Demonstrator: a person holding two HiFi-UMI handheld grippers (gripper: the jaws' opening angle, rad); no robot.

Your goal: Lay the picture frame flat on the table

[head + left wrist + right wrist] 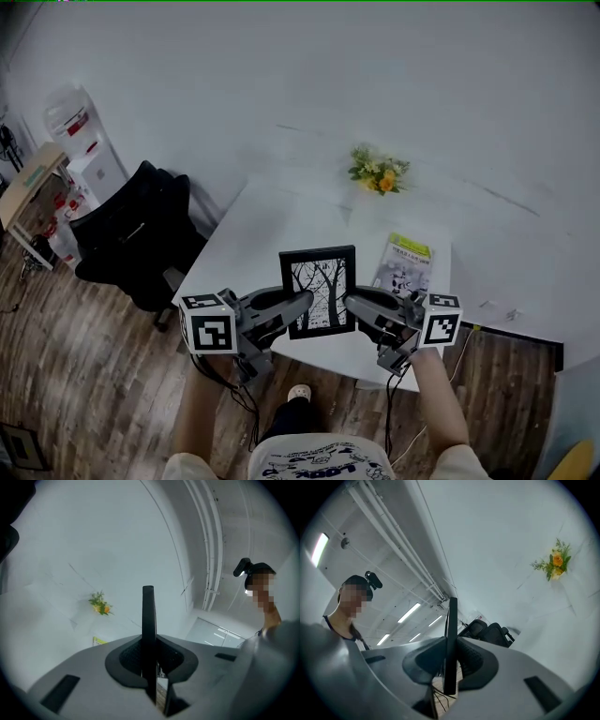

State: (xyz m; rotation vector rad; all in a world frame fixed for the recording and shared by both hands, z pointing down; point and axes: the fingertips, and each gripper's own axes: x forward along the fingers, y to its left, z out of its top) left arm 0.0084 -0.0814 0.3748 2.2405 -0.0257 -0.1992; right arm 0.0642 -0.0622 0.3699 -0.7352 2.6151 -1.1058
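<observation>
1. Fingers [129,657] of the left gripper [302,302] are clenched on the left edge of the picture frame [319,291]. The right gripper [354,304] grasps the right edge in the same way.
2. The frame hangs between them over the near part of the white counter [248,248], with its face toward the person.
3. To do this step well, both hands should probably tip the frame back together and lower it evenly beside the booklet [405,262]. They should release only when it lies flat.

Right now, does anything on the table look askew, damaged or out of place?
Nothing stands out. The picture frame looks intact, gripped at its side edges by the left gripper and right gripper, not yet flat. The booklet and flowers sit tidily on the table.
</observation>
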